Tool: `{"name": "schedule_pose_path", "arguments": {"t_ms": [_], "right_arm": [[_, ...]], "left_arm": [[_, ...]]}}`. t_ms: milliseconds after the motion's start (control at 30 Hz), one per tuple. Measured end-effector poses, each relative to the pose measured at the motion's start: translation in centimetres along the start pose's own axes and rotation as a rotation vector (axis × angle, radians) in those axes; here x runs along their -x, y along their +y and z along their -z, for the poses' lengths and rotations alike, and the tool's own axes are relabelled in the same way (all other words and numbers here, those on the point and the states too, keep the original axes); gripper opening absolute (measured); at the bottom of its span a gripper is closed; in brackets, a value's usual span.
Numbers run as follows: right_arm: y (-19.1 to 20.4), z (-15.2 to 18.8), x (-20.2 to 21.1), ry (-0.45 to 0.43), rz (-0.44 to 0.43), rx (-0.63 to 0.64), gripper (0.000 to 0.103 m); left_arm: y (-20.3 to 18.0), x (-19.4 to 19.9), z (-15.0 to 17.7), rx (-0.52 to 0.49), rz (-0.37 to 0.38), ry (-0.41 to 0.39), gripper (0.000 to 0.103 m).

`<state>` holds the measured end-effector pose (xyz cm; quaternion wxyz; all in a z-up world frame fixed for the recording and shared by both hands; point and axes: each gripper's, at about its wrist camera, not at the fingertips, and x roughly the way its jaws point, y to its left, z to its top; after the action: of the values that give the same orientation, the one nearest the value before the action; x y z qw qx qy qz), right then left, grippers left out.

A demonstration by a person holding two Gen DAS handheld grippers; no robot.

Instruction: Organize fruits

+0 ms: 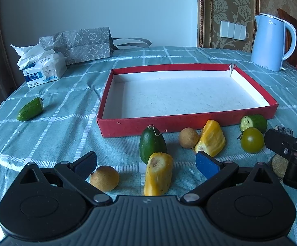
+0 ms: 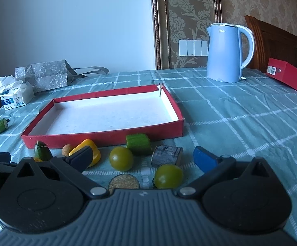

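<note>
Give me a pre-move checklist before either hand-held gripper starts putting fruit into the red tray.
1. Left hand-held gripper open: ok, fingers spread wide, holding nothing.
2. Right hand-held gripper open: ok, also holding nothing.
3. Red tray free to receive: ok, white floor bare.
4. Target lined up for left: ok, yellow piece lies between its fingers; a brown round fruit sits close by its left finger.
5. Target lined up for right: ok, green tomato lies between its fingers, with a bark-like block just behind it.
6. All fruit within reach: cannot tell, one green piece lies far off left of the tray.
</note>
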<state>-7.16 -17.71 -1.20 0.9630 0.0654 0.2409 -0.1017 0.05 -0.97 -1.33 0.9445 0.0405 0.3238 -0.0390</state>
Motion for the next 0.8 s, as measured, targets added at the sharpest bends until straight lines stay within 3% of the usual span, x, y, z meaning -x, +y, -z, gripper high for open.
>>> {"name": "schedule_pose_path", "arguments": {"t_ms": [567, 800], "right_arm": [[-0.2, 0.1, -0.1, 0.001, -0.006, -0.008, 0.103], [-0.5, 0.2, 0.0, -0.005, -0.014, -0.004, 0.103]], "left_arm": [[0.1, -0.1, 0.3, -0.007, 0.006, 0.002, 0.103], [2.2, 0.7, 0.8, 0.029, 0.035, -0.016, 0.103]]}}
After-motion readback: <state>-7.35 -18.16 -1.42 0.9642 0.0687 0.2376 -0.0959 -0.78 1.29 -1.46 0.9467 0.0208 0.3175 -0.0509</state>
